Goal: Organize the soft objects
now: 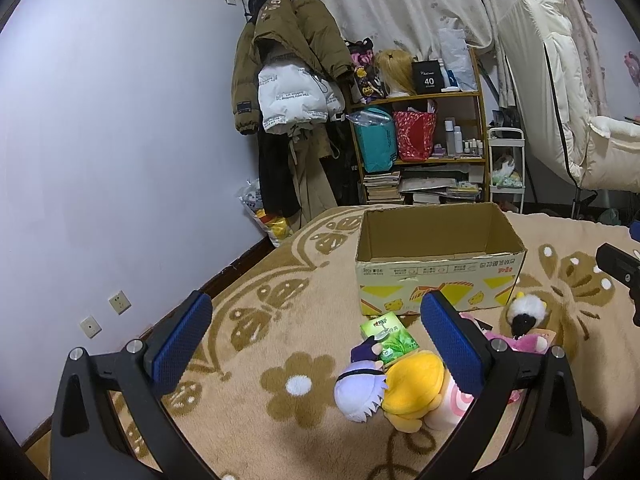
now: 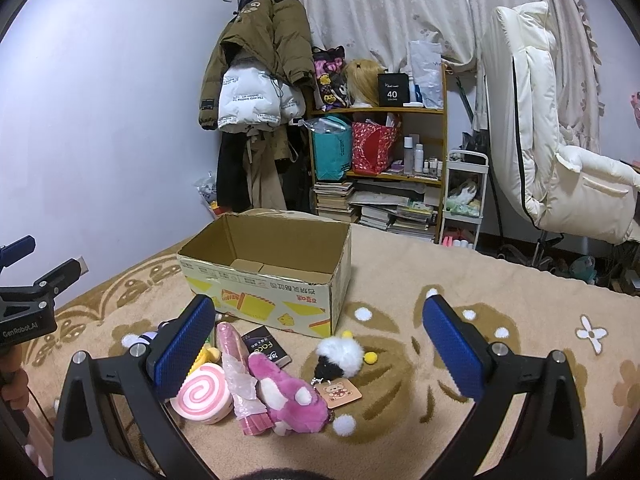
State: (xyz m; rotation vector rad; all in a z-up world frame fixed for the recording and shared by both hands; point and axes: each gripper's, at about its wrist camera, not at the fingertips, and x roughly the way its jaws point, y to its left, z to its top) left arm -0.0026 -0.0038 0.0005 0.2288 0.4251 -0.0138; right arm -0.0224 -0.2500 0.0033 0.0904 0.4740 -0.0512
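Left gripper [image 1: 316, 344] spread wide, nothing between the blue pads, hanging above the blanket. Right gripper [image 2: 318, 346] likewise parted and empty, poised over the toy pile. Both apparently held high to survey before a first pick.

Just below the right gripper: pink plush animal [image 2: 290, 394], lying on its side, touching a pink frilled wrapper-like toy [image 2: 240, 376] and a pink-and-white swirl roll cushion [image 2: 202, 396]. Beside them, black-and-white fluffy pompom charm [image 2: 338, 354] with a bear tag. Small dark card packet [image 2: 266, 348] near the box front.

Under the left gripper: yellow plush figure [image 1: 414, 388] pressed against a lavender-haired plush doll [image 1: 360, 390], with a green tissue pack [image 1: 388, 334] just behind.

Beyond, open brown cardboard box [image 2: 264, 276] with yellow print, upright on the beige flower-patterned blanket [image 1: 256, 320], flaps gone, interior looking empty. Probably set close behind the pile so each toy needs only a short lift over the near wall.

Nothing packed yet, by the look of it; all soft items outside, clustered at the box front.
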